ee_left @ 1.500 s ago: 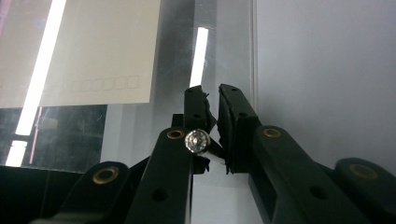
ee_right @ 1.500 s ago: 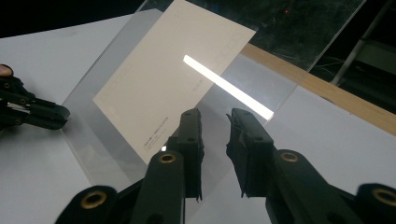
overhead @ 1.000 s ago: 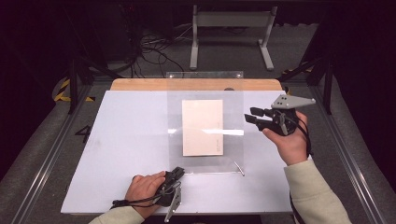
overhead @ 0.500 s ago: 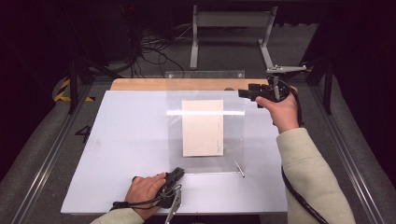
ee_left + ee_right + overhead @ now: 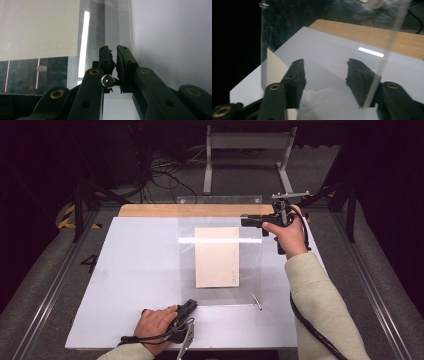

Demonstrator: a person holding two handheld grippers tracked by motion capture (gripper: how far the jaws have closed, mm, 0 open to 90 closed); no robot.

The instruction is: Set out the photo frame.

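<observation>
A clear plastic sheet point(image 5: 220, 215) stands tilted up over a cream envelope point(image 5: 216, 257) that lies flat on the white table point(image 5: 140, 270). My left gripper point(image 5: 189, 306) rests low at the sheet's near left corner. In the left gripper view its jaws point(image 5: 115, 51) are closed to a thin slit on the sheet's point(image 5: 110, 22) near edge, with the envelope point(image 5: 37, 27) beyond. My right gripper point(image 5: 248, 221) is held level at the sheet's right edge, high up. Its jaws point(image 5: 324, 72) stand wide open, and the sheet's edge point(image 5: 387, 50) crosses in front of the right jaw.
A wooden board point(image 5: 150, 210) lines the table's far edge. A metal stand point(image 5: 245, 150) and cables sit on the floor behind. A small metal pin point(image 5: 256, 301) lies at the sheet's near right corner. Dark rails run along both table sides.
My right gripper has moved away from me and upward, from beside the envelope to the sheet's upper right edge, and turned level. The left gripper stayed put.
</observation>
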